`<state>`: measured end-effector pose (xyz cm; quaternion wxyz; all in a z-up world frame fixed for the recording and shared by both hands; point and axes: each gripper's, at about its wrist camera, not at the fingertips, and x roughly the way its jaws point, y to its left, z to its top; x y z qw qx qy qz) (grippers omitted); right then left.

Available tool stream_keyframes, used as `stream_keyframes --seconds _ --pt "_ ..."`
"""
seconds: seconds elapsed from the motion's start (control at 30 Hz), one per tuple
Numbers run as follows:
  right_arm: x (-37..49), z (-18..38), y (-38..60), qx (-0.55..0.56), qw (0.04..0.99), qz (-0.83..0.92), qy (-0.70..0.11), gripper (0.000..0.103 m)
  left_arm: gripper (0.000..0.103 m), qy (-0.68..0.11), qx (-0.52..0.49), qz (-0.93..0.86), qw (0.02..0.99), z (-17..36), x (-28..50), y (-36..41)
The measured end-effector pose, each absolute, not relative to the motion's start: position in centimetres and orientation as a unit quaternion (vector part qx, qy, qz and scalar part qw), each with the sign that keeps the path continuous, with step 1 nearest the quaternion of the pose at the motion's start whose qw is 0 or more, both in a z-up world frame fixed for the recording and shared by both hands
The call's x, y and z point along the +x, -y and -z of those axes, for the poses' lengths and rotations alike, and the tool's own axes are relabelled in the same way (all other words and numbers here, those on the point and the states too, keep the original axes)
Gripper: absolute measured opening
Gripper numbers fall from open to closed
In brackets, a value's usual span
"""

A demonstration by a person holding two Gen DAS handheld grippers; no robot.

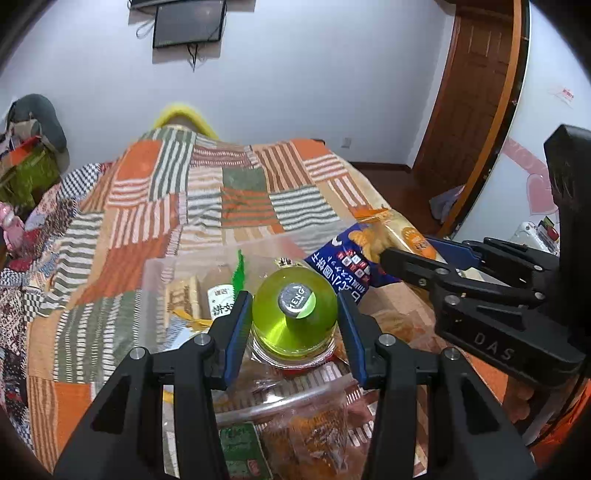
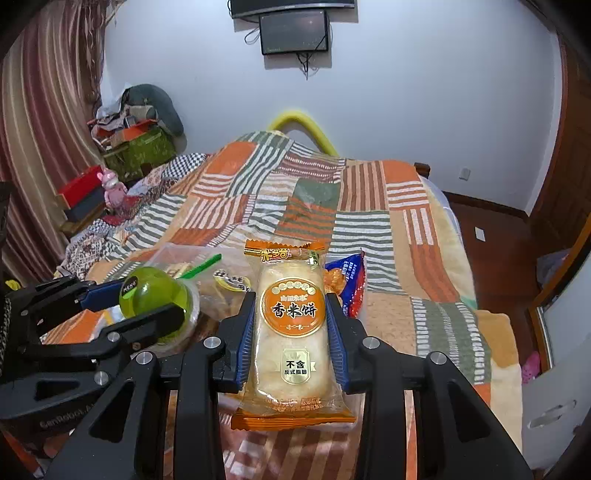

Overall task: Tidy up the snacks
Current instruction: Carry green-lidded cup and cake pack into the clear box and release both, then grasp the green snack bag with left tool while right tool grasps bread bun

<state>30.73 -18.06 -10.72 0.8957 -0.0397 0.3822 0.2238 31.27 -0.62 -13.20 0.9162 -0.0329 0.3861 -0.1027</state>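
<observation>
Jaws of the left gripper [image 1: 294, 314] clamp a green jelly cup [image 1: 295, 312]; the right gripper [image 2: 291, 314] pinches a rice-cracker packet [image 2: 292, 325] (both above the bed [image 2: 369, 206]).

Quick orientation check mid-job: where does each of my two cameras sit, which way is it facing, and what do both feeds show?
Left wrist: sits on the left hand-held gripper, looking forward and down over the patchwork bed to the wall; its fingers clamp a green jelly cup; the right hand-held gripper shows at right.
Right wrist: sits on the right hand-held gripper, same facing; its fingers clamp a rice cracker packet; the left hand-held gripper shows at left.
Shared: bed, green jelly cup, rice cracker packet, blue snack bag, clear container, wall screen.
</observation>
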Motion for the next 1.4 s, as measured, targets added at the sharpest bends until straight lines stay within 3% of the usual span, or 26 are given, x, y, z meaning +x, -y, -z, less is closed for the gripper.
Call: stream_keyframes --seconds 0.63,0.9,1.0,1.4 --pt "31.3 12.9 18.3 -0.057 0.875 -0.232 -0.422 0.033 0.046 -0.403 -0.025 0.099 0.909 15.0 32.2 1.2" --pt "30.4 12.1 18.6 -0.068 0.876 -0.233 -0.417 0.049 0.046 -0.391 -0.036 0.098 0.915 13.0 30.3 0.1" --pt "29.6 11.3 18.8 -0.065 0.88 -0.233 -0.41 0.051 0.047 -0.382 -0.036 0.096 0.918 12.0 29.3 -0.5" --pt "25.2 10.5 17.9 -0.048 0.876 -0.259 -0.404 0.058 0.065 -0.38 -0.011 0.051 0.923 11.3 24.7 -4.2"
